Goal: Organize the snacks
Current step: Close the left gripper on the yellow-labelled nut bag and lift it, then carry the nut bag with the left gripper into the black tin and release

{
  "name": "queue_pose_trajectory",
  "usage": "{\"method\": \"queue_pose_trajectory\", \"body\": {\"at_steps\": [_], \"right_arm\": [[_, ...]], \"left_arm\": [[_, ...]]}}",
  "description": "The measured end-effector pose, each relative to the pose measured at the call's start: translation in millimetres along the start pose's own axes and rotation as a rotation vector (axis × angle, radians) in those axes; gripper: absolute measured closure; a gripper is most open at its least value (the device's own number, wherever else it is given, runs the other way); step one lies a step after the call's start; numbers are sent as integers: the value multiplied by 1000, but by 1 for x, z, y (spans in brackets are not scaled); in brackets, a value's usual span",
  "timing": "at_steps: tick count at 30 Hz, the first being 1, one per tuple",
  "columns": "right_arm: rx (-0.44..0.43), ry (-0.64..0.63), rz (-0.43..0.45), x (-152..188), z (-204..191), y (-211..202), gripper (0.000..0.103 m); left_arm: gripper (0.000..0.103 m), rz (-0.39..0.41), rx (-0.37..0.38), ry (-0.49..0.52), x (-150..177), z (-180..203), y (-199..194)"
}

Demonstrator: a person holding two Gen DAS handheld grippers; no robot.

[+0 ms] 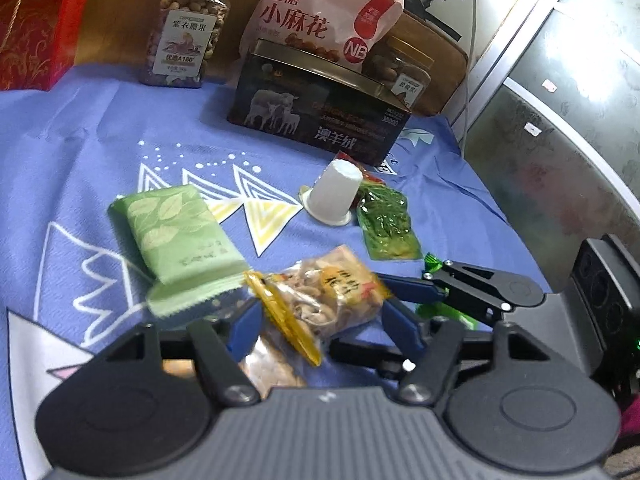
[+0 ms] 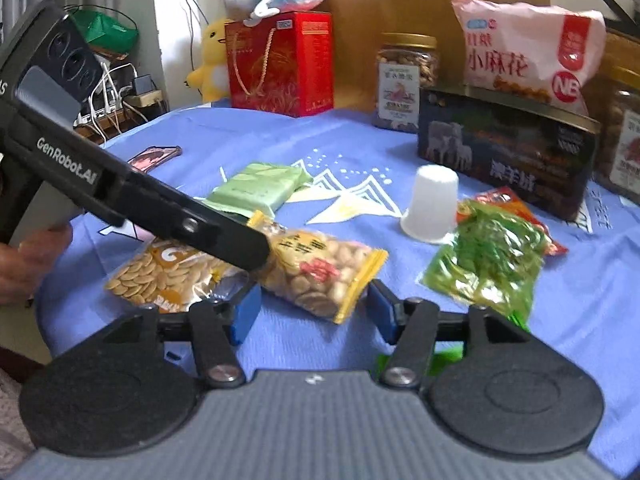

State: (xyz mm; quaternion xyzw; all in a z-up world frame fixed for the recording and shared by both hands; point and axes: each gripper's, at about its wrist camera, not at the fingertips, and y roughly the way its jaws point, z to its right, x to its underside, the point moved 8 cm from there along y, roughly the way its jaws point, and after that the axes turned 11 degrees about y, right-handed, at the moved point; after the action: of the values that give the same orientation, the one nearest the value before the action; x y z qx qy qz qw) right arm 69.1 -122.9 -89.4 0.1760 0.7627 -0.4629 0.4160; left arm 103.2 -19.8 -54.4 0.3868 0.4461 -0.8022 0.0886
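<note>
A clear peanut packet with yellow edges lies on the blue cloth between the open jaws of both grippers. My left gripper is open around its near end. My right gripper is open at its other end and shows in the left wrist view. A seed packet lies under the left gripper's arm. A green leaf-print packet, an upturned white cup, a green vegetable packet and a red packet lie around.
At the back stand a dark sheep-print box, a pink snack bag on it, two nut jars, and a red gift box. The table edge curves at the right, beside a grey cabinet.
</note>
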Motion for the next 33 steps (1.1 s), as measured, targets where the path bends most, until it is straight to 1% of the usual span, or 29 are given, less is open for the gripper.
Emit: {"method": "queue_pose_trajectory", "body": {"at_steps": [1,2,3,5,8,14,33], "right_arm": [[16,-11,7,0,-1,1,47],[24,-29,12,0,-2,0,56],[26,-33,17,0,-3,-1,57],[27,-17,27,0,0,-4,63],[31,3,58,-3,3,-13,65],[58,-23,117,-12,2,-26,65],[84,-19,195,-24,5,-40,66]], "left_arm": [[50,-8,2,-4,0,0,3],[53,-12,8,-6,0,1,5],[53,-12,10,-3,0,3,5],[53,-2,8,18,-1,6,4],[53,23,30,30,-5,11,-1],[53,60,43,53,-15,21,-8],[53,109,53,83,-31,32,-18]]}}
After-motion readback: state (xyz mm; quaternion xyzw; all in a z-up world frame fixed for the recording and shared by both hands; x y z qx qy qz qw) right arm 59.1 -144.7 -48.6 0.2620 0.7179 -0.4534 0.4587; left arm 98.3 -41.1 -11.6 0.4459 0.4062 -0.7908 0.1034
